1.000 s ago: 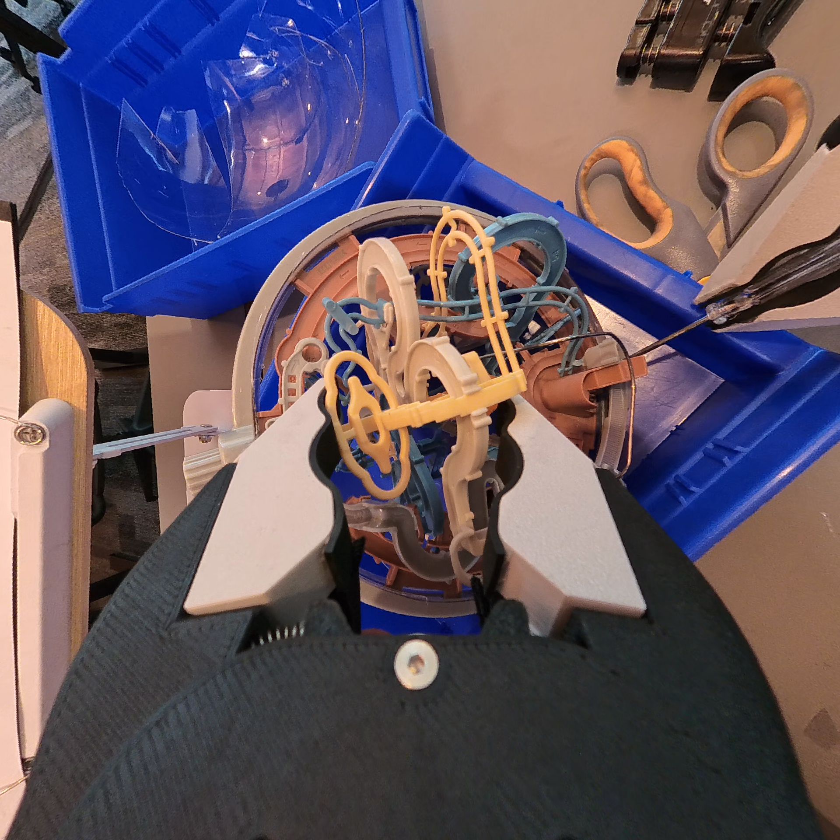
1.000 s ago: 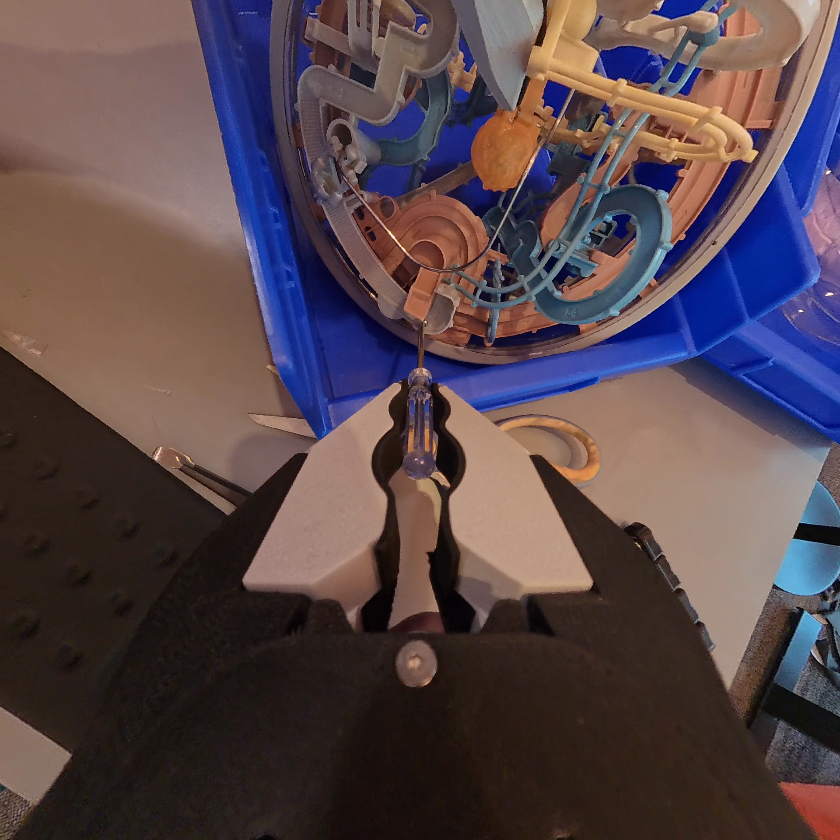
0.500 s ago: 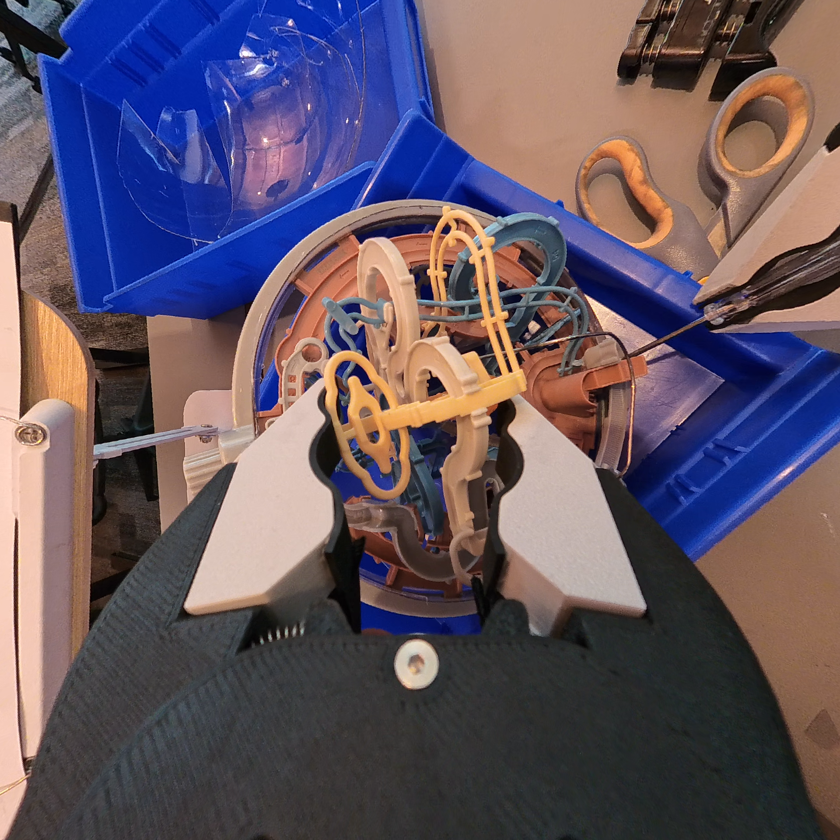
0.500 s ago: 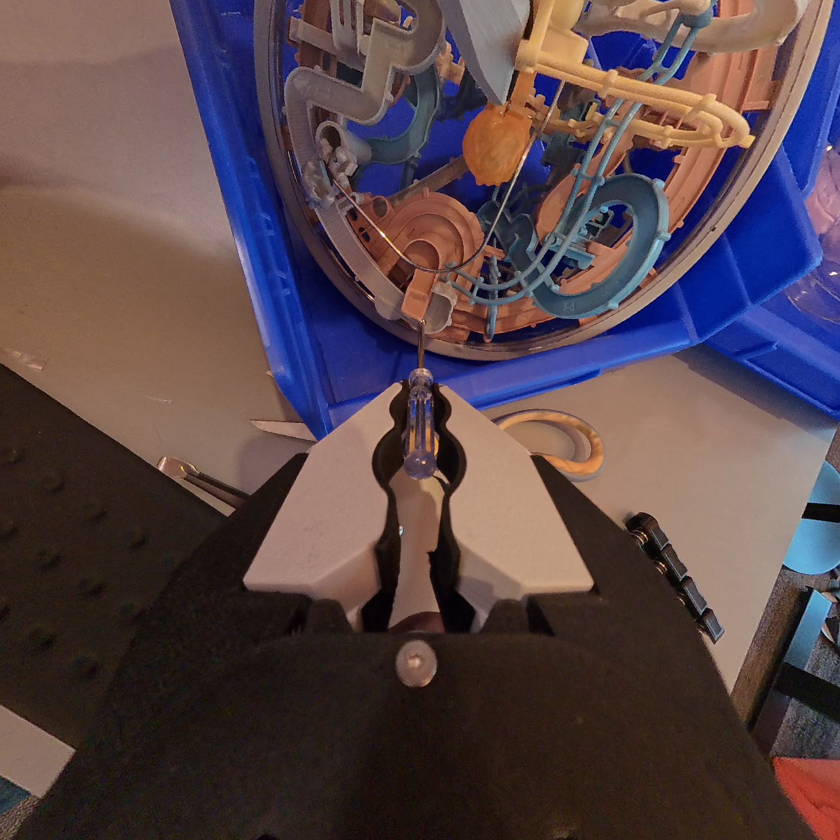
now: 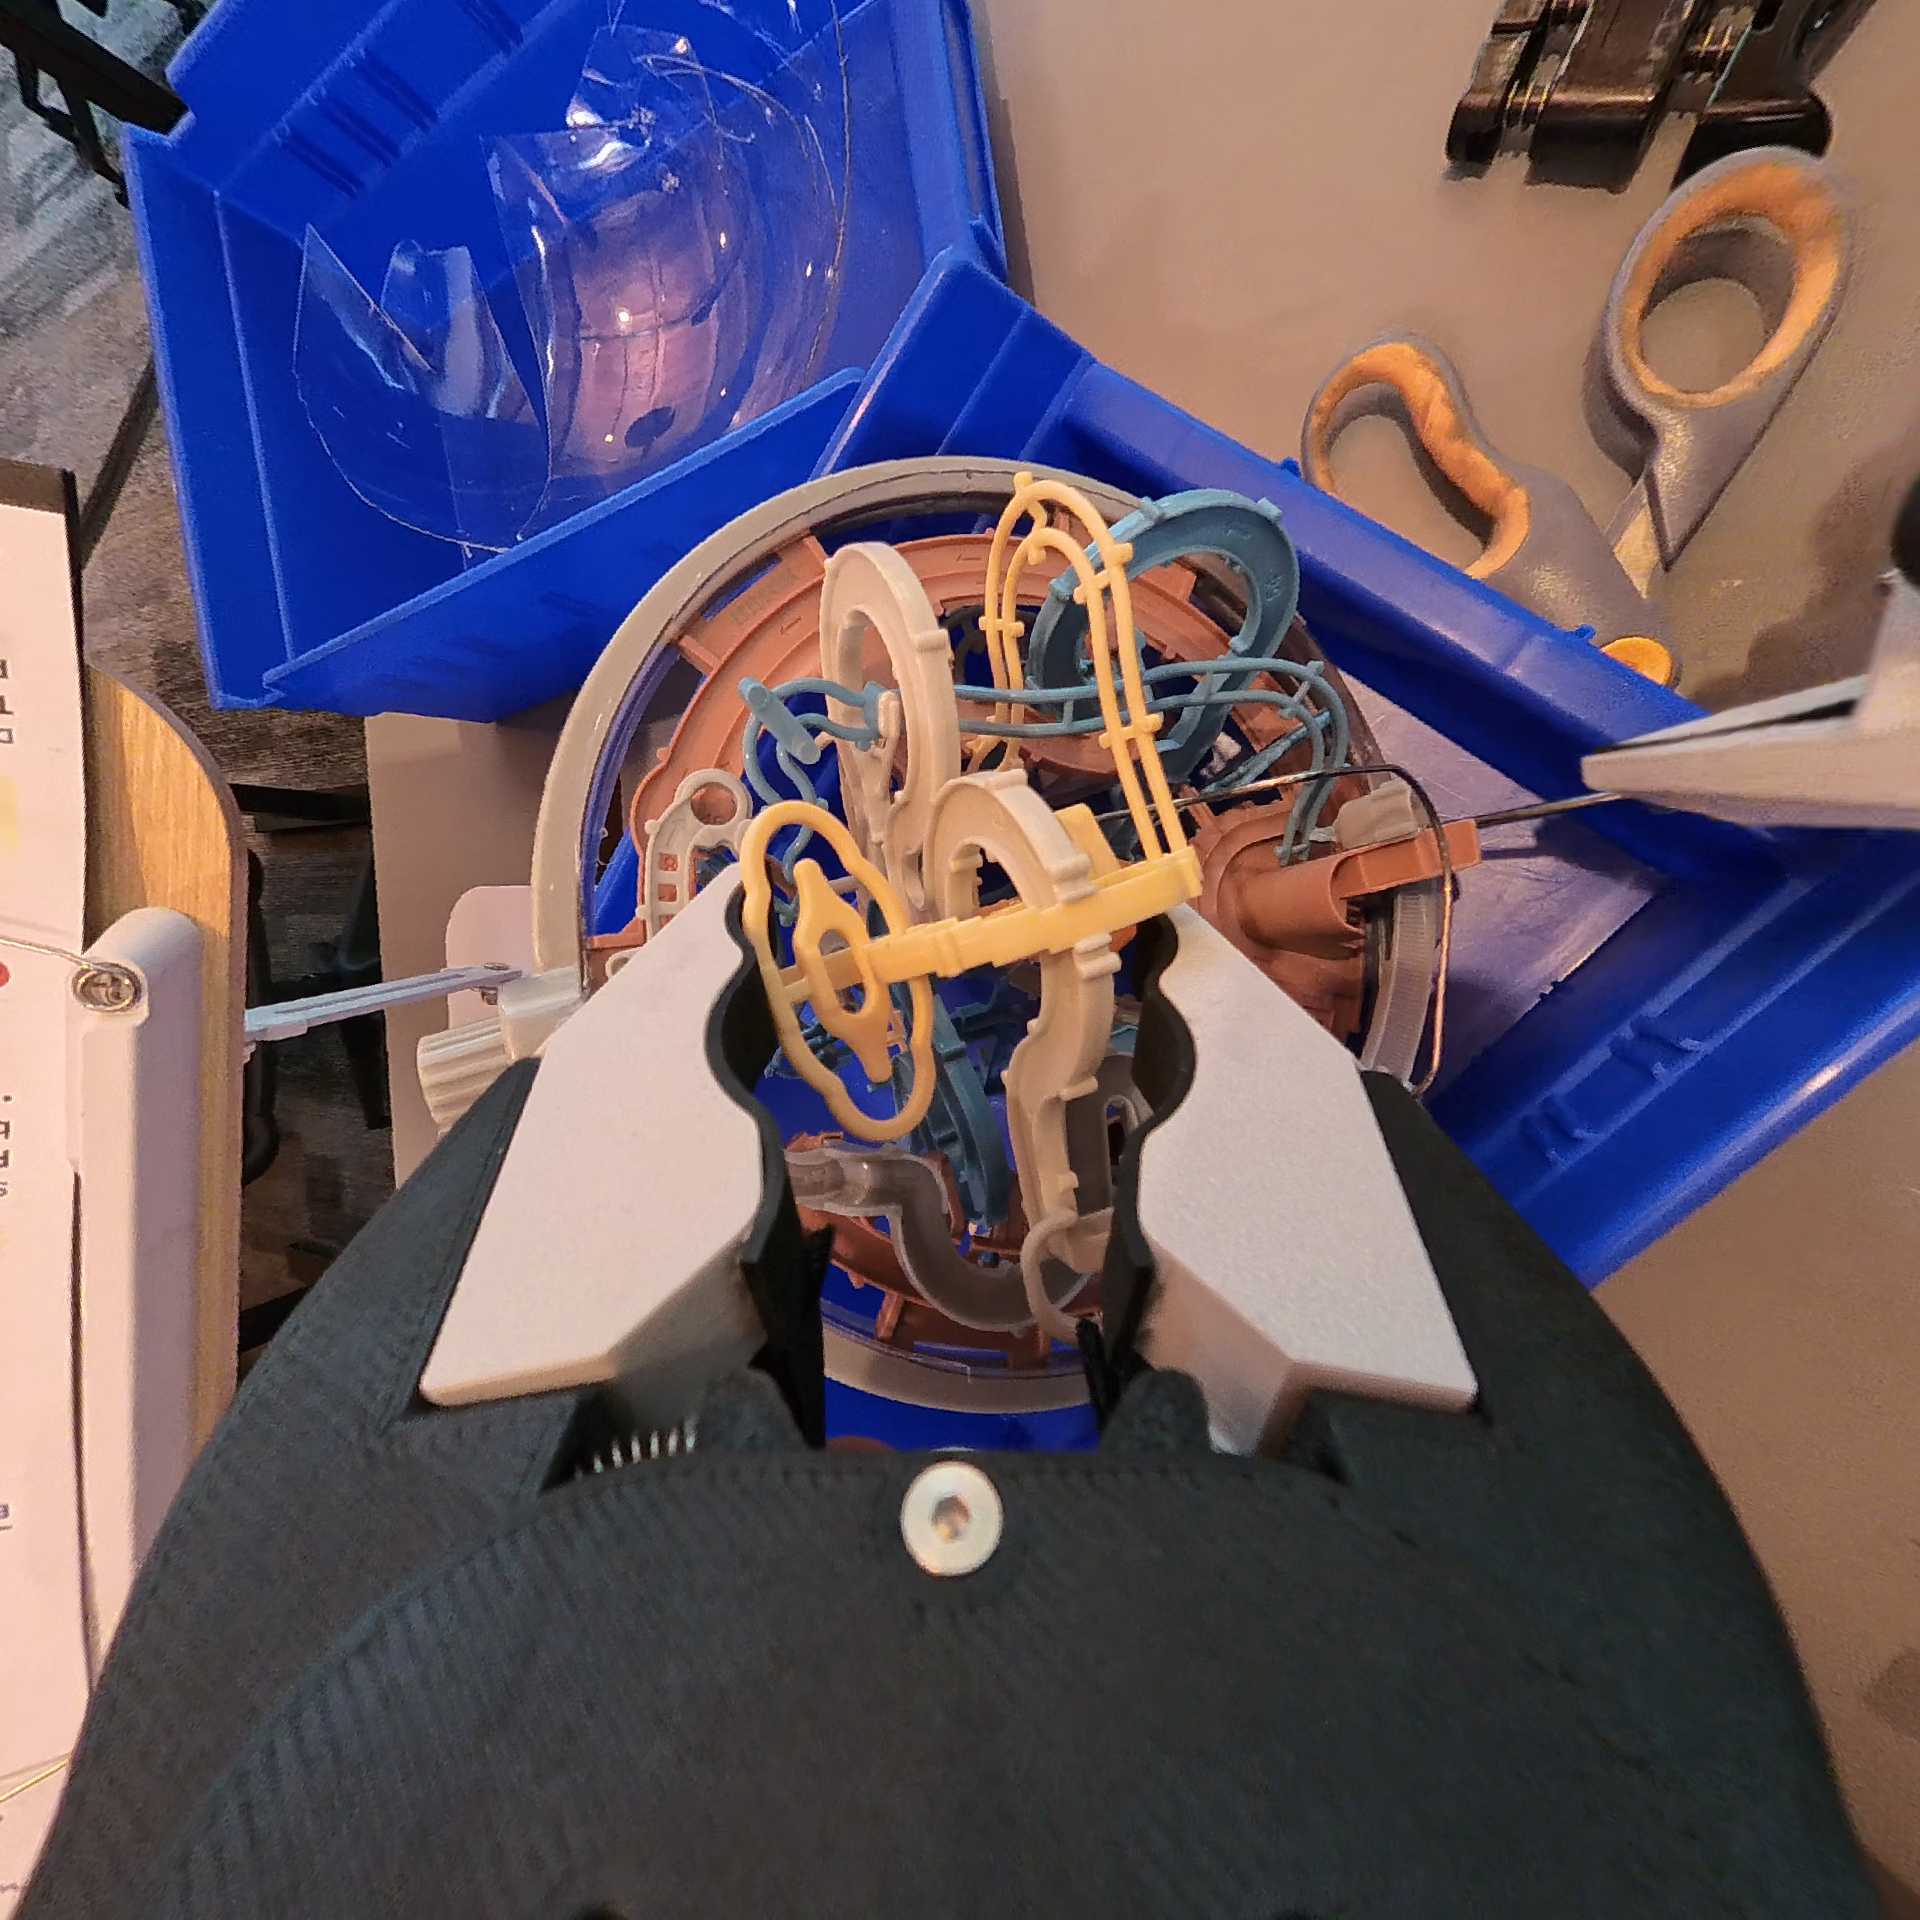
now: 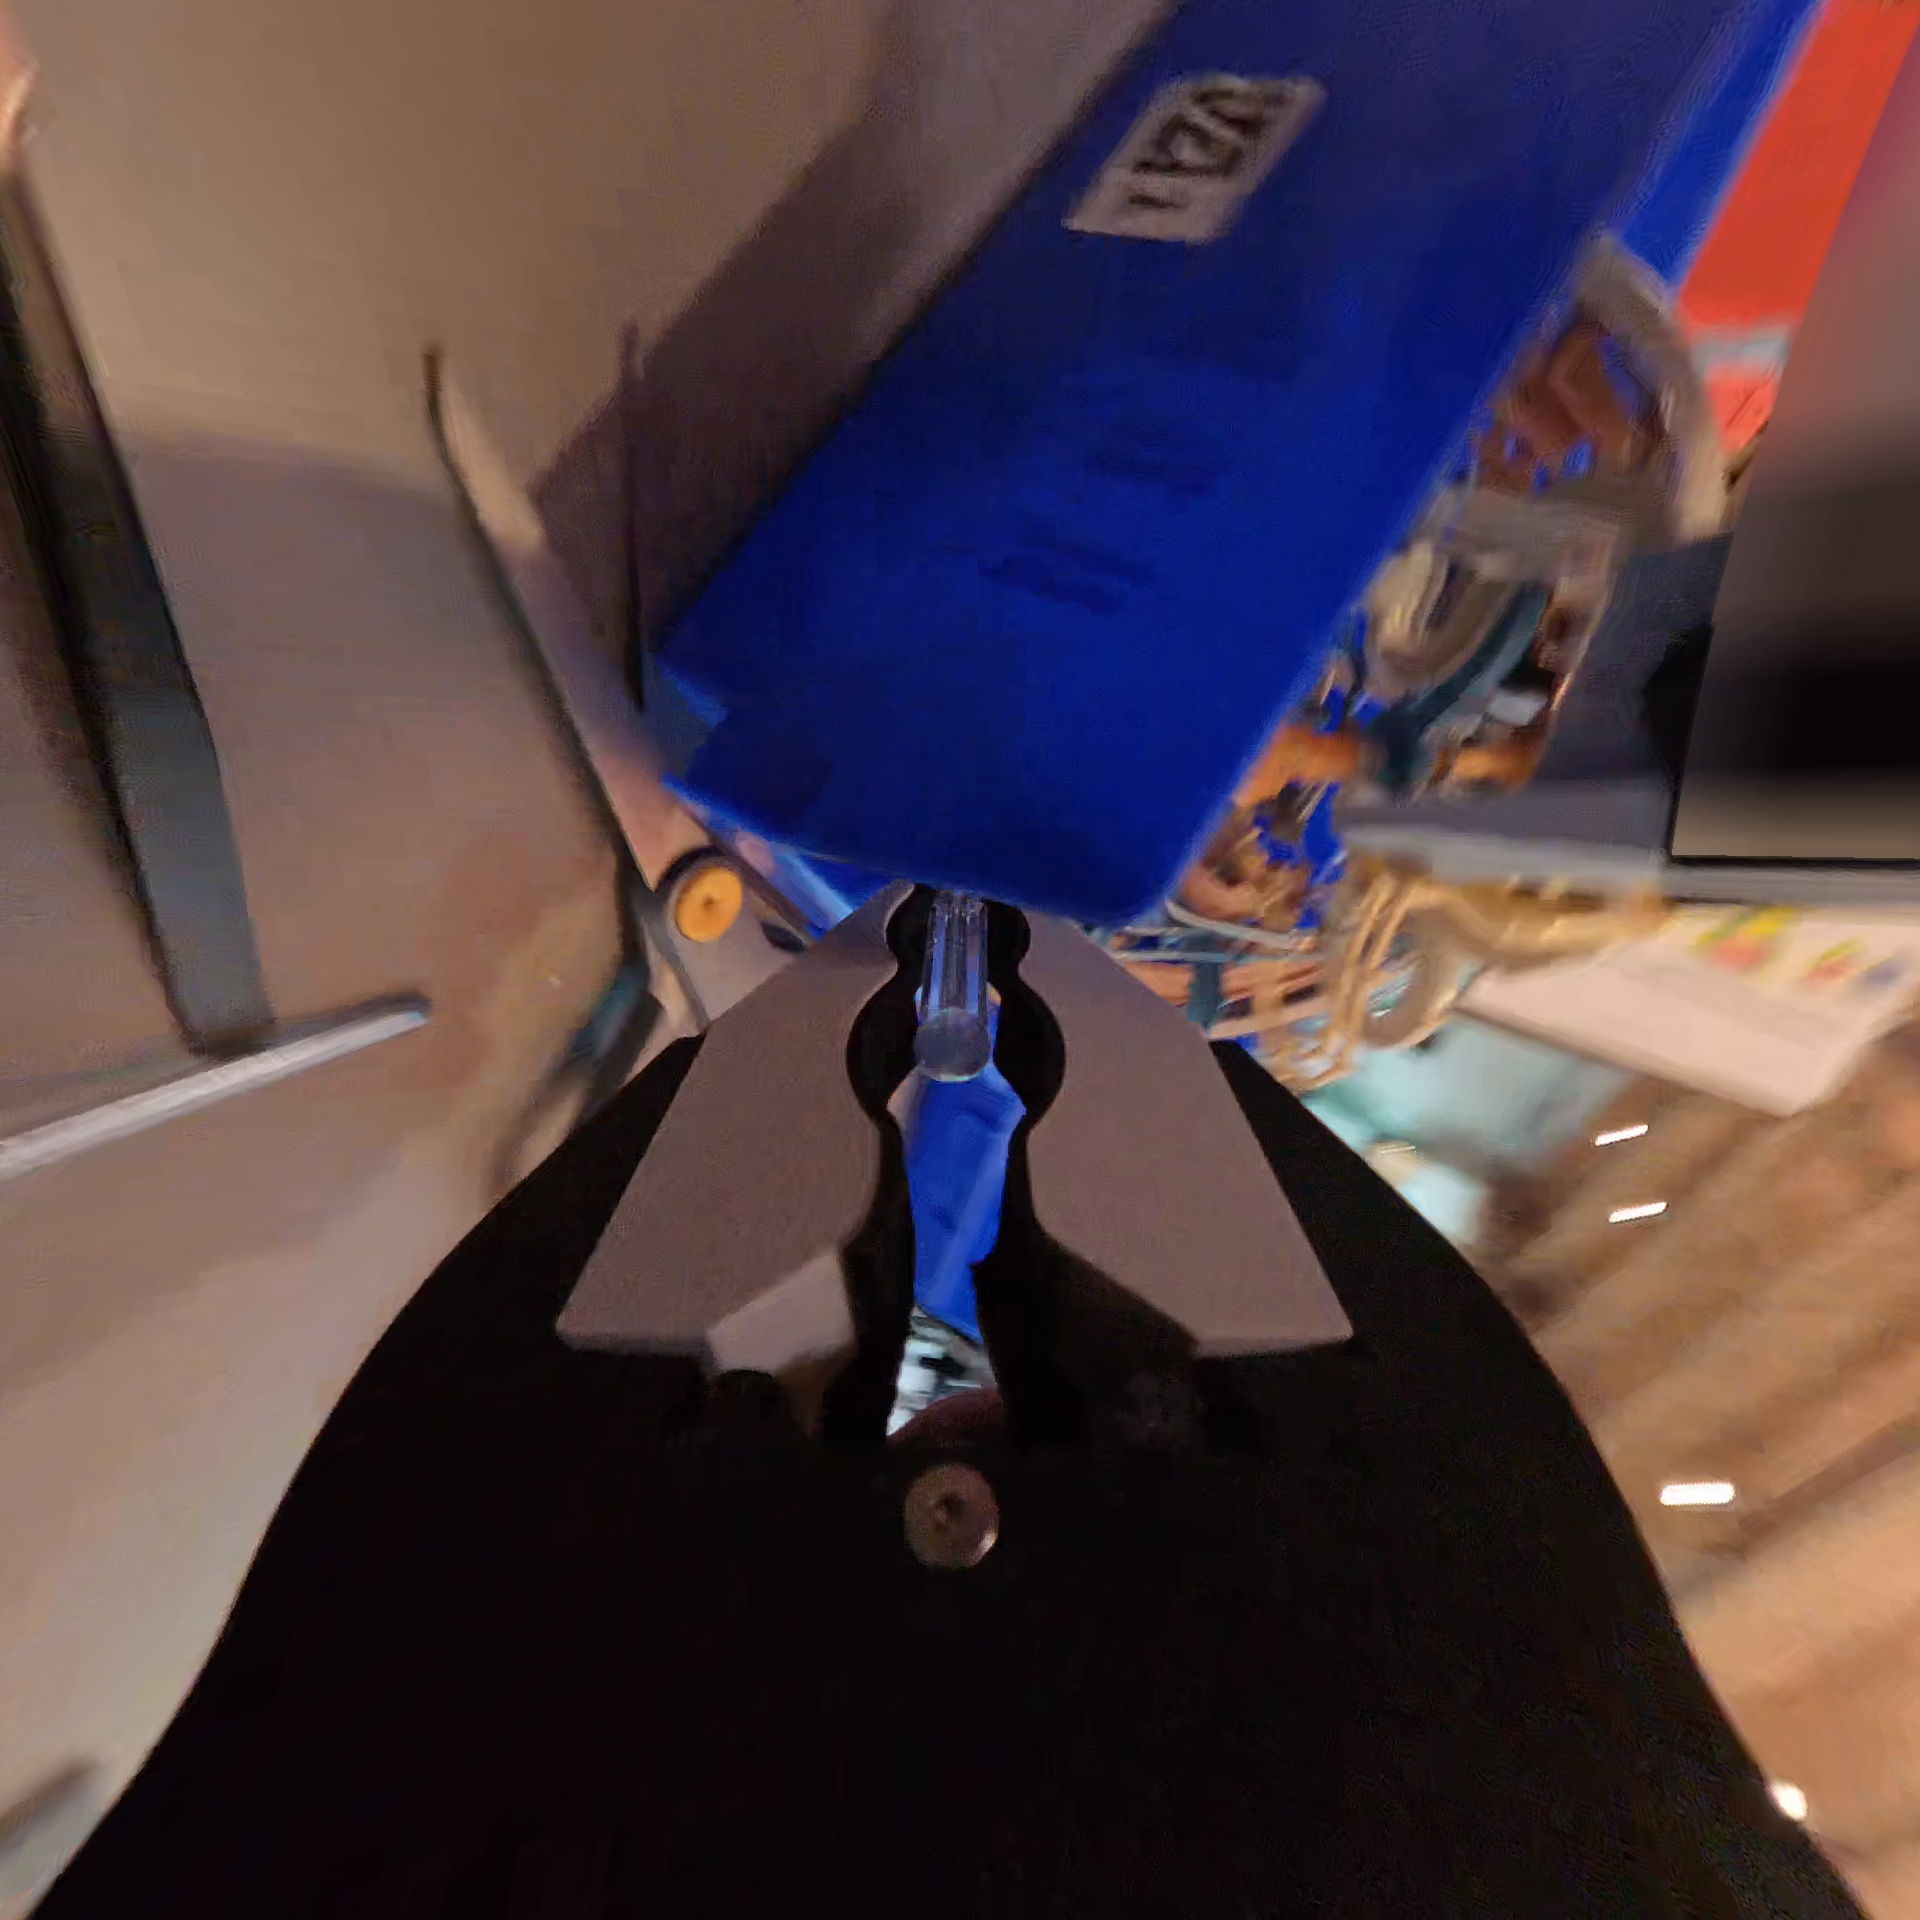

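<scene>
The left gripper [image 5: 951,997] grips the maze [image 5: 977,831] in a blue bin [image 5: 1621,1039]; the right gripper [image 6: 954,935] pinches a small screwdriver [image 6: 951,987]

The maze ball [image 5: 966,883] sits in a bin [image 5: 1621,997] lying slantwise on the counter [image 5: 1195,239]. Behind it and to the left, a second bin [image 5: 208,343] holds a clear half-shell [image 5: 582,312]; the two bins touch at a corner. The left gripper [image 5: 951,904] reaches in from the near side, its fingers to either side of the ball's inner tracks. To the right, beyond the first bin's far wall, scissors [image 5: 1538,416] lie on the counter, with a folding tool [image 5: 1631,94] behind them toward the far edge. The right gripper [image 6: 954,914] comes from the right side, a screwdriver [image 6: 951,987] pinched between its fingers, the shaft [image 5: 1527,812] pointing at the ball's right rim.
</scene>
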Demonstrator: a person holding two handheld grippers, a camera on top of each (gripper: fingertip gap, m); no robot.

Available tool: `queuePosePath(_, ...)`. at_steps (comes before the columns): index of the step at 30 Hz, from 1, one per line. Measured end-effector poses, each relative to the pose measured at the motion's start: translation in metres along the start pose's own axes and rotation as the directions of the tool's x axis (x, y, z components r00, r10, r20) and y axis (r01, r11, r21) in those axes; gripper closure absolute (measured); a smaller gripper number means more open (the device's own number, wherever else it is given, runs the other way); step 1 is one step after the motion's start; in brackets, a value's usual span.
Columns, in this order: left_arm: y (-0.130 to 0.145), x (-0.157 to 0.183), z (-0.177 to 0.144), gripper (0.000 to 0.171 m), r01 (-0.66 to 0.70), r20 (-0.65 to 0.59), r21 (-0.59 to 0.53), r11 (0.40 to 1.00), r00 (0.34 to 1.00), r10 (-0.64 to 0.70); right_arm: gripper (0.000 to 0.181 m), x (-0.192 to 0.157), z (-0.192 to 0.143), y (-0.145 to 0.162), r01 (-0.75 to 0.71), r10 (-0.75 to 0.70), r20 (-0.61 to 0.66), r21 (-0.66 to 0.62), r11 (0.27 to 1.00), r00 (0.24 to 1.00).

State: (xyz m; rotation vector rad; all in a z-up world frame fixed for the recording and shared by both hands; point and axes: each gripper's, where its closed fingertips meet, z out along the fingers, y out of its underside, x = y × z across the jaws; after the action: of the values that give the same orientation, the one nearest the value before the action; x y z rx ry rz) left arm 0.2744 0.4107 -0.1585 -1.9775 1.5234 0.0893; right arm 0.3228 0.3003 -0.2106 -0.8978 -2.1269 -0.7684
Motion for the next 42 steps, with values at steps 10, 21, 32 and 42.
queuePosePath(10,0.001,-0.001,0.000,0.104,0.011,-0.021,0.020,1.000,1.000,-0.011,0.175,0.012,-0.025,0.019,-0.553,0.547,0.126,0.010,0.833,0.827)
queuePosePath(21,0.000,0.000,0.000,0.104,0.010,-0.014,0.014,1.000,1.000,-0.009,0.175,-0.001,-0.004,0.012,-0.934,0.896,0.287,-0.011,0.357,0.339)
queuePosePath(32,0.000,0.000,0.001,0.104,0.013,-0.020,0.021,1.000,1.000,-0.013,0.175,-0.003,0.003,0.009,-0.949,0.911,0.286,-0.011,0.314,0.298)
queuePosePath(42,0.000,0.000,0.001,0.104,0.011,-0.016,0.016,1.000,1.000,-0.010,0.176,-0.003,0.005,0.009,-0.957,0.919,0.285,-0.023,0.290,0.272)
